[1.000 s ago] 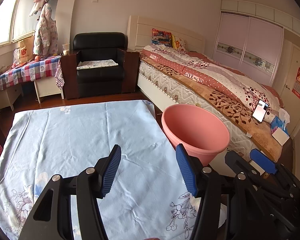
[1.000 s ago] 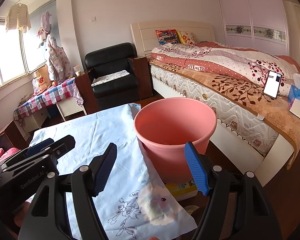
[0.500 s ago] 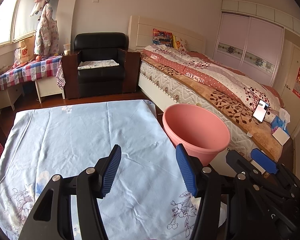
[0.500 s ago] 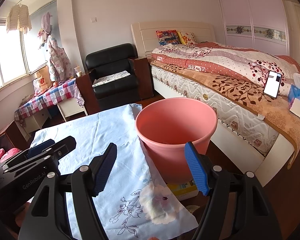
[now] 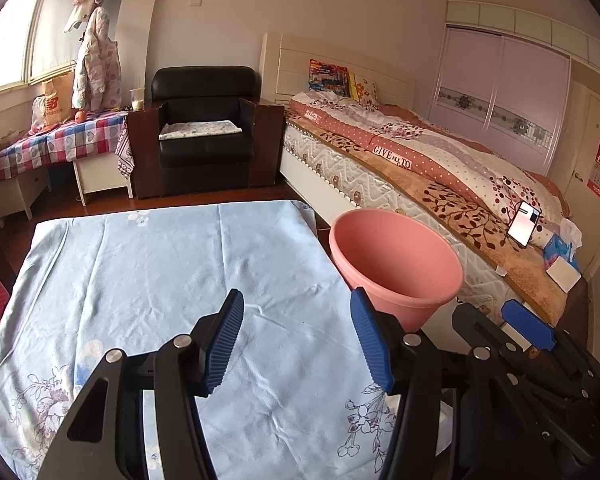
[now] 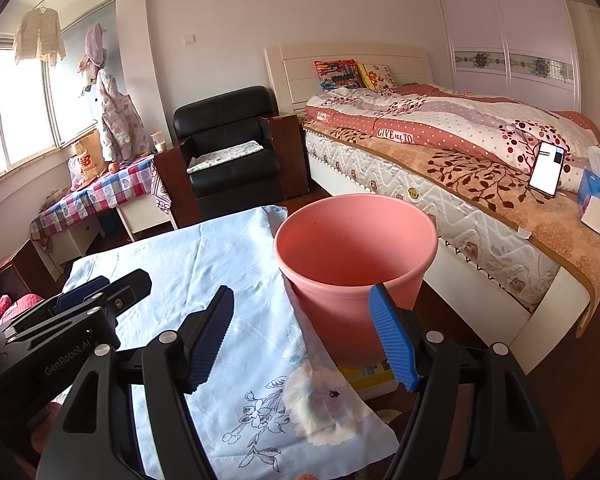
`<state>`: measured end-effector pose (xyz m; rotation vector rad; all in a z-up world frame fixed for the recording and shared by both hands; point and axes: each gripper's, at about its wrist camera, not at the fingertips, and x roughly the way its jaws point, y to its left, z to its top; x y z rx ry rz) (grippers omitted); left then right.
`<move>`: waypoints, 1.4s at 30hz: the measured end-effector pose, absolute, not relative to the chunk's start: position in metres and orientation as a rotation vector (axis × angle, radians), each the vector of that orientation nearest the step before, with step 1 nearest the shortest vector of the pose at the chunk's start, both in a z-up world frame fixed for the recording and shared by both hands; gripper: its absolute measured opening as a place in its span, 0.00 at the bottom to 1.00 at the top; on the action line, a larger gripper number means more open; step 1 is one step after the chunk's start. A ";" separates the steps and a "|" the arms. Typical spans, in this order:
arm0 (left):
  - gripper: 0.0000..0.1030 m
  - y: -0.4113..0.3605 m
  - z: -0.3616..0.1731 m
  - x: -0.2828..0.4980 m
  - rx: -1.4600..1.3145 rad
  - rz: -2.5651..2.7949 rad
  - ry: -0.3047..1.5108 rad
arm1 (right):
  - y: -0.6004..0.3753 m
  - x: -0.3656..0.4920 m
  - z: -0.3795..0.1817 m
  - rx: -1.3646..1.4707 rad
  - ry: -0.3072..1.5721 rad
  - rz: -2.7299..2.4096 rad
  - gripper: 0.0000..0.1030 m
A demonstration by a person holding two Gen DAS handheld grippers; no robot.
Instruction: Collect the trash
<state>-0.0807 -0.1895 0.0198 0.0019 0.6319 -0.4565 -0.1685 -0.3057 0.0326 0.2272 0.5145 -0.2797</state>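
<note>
A pink plastic bin [image 5: 396, 264] [image 6: 352, 256] stands on the floor between the table and the bed. My left gripper [image 5: 296, 336] hovers open over the light blue floral tablecloth [image 5: 160, 280], nothing between its blue pads. My right gripper [image 6: 300, 332] is open too, pointing at the table's right edge and the near side of the bin, with nothing held. The right gripper's fingers [image 5: 528, 328] show at the lower right of the left wrist view, and the left gripper's fingers [image 6: 100, 292] at the left of the right wrist view. No trash shows on the tablecloth [image 6: 228, 280].
A bed [image 5: 440, 168] with a patterned quilt runs along the right; a phone [image 6: 546, 168] and a tissue box [image 6: 596, 188] lie on it. A black armchair [image 5: 204, 128] and a checked side table [image 5: 56, 140] stand at the back. Something yellow [image 6: 368, 374] lies on the floor under the bin.
</note>
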 end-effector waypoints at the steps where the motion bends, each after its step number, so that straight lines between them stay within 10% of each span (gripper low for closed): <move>1: 0.54 -0.189 0.020 -0.081 0.002 -0.456 0.631 | -0.305 -0.169 0.033 0.226 0.516 -0.279 0.69; 42: 0.53 -0.184 0.019 -0.080 0.004 -0.458 0.639 | -0.296 -0.168 0.031 0.225 0.518 -0.276 0.69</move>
